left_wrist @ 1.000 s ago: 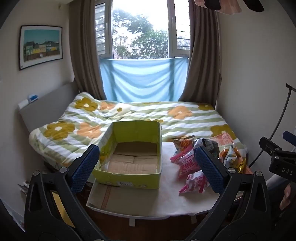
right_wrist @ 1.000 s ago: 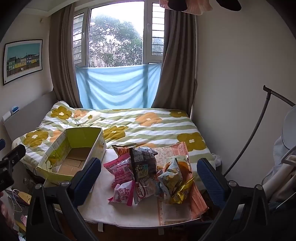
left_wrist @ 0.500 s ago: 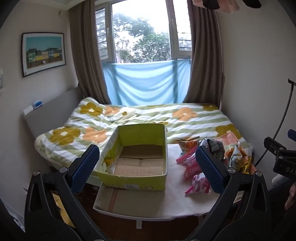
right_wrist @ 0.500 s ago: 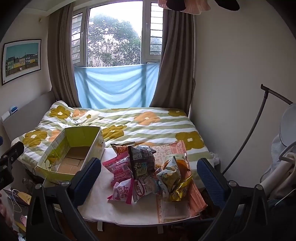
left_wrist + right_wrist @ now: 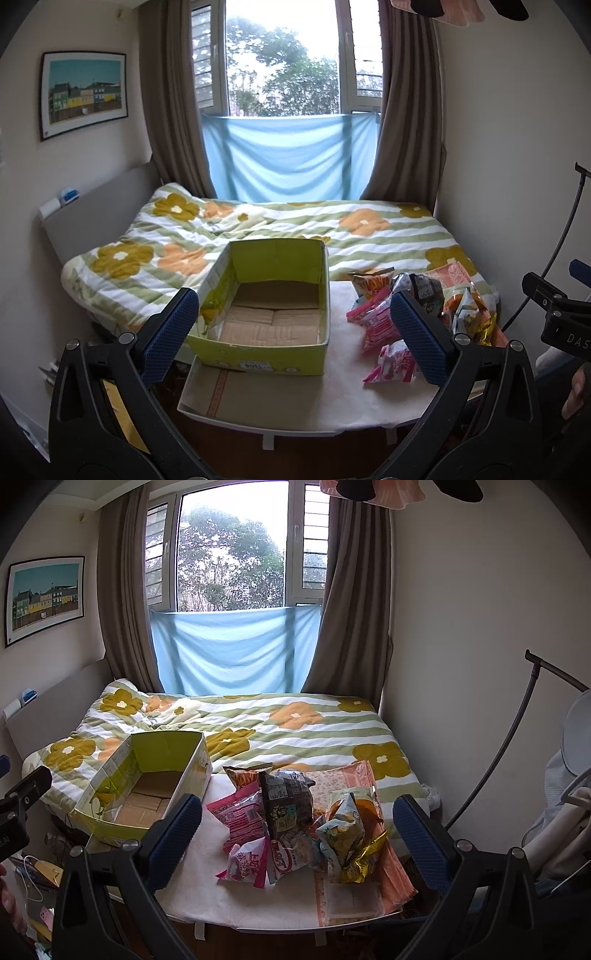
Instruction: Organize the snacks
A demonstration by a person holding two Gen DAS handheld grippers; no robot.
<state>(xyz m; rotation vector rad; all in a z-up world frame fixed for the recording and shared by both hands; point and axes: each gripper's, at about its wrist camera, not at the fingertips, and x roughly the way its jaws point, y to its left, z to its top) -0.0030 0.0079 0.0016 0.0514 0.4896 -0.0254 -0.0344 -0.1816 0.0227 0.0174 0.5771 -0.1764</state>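
An empty yellow-green cardboard box [image 5: 269, 314] stands open on the left of a white table [image 5: 280, 402]; it also shows in the right wrist view [image 5: 147, 786]. A heap of snack bags lies to its right: pink bags [image 5: 242, 814], a dark bag [image 5: 286, 805], a blue-yellow bag [image 5: 341, 829] and a gold wrapper [image 5: 364, 860]. The heap shows in the left wrist view [image 5: 384, 325]. My left gripper [image 5: 293, 334] is open and empty, held back in front of the box. My right gripper [image 5: 295, 829] is open and empty, held back in front of the heap.
A bed with a flowered quilt [image 5: 295, 232] lies behind the table, under a window with a blue cloth [image 5: 291, 158]. A wall is on the right, with a curved lamp stand [image 5: 517, 738] and a chair [image 5: 565, 812]. Cables and clutter [image 5: 33, 871] lie at the lower left.
Both wrist views have shifted slightly; the left one has tilted up, so the box and snacks sit lower in it. Both grippers stay open and empty.
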